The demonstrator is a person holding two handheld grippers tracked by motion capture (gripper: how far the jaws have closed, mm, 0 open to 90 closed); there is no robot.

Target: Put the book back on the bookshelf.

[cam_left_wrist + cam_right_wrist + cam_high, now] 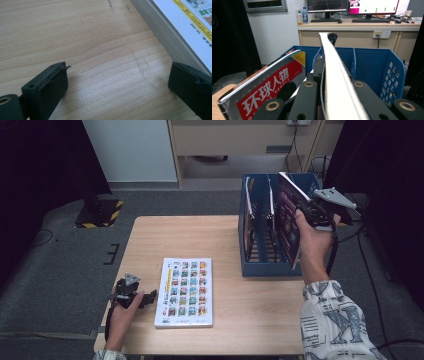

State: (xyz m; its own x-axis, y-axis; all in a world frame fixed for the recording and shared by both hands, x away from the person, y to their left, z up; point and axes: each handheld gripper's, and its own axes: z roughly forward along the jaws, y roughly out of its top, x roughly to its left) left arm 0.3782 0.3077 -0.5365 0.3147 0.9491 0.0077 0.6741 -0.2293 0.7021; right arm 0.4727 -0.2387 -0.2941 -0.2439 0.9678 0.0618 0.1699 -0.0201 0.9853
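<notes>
A dark purple magazine [288, 217] leans tilted in the right compartment of a blue file rack [265, 268] at the table's back right. My right gripper [312, 212] is shut on its upper edge. In the right gripper view that magazine [334, 75] runs edge-on between the closed jaws of my right gripper [332, 85]. A white book with a grid of small pictures [184, 291] lies flat near the front of the table. My left gripper [150, 296] rests just left of it, open; bare wood lies between the jaws of my left gripper [117, 82], with the book [190, 22] beside one of them.
A red-covered magazine [267, 85] stands slanted in the rack [372, 65] to the left of the held one. Other thin magazines [248, 220] fill the left slots. Bare wooden table [165, 235] stretches left of the rack. A desk with monitors [352, 5] stands beyond.
</notes>
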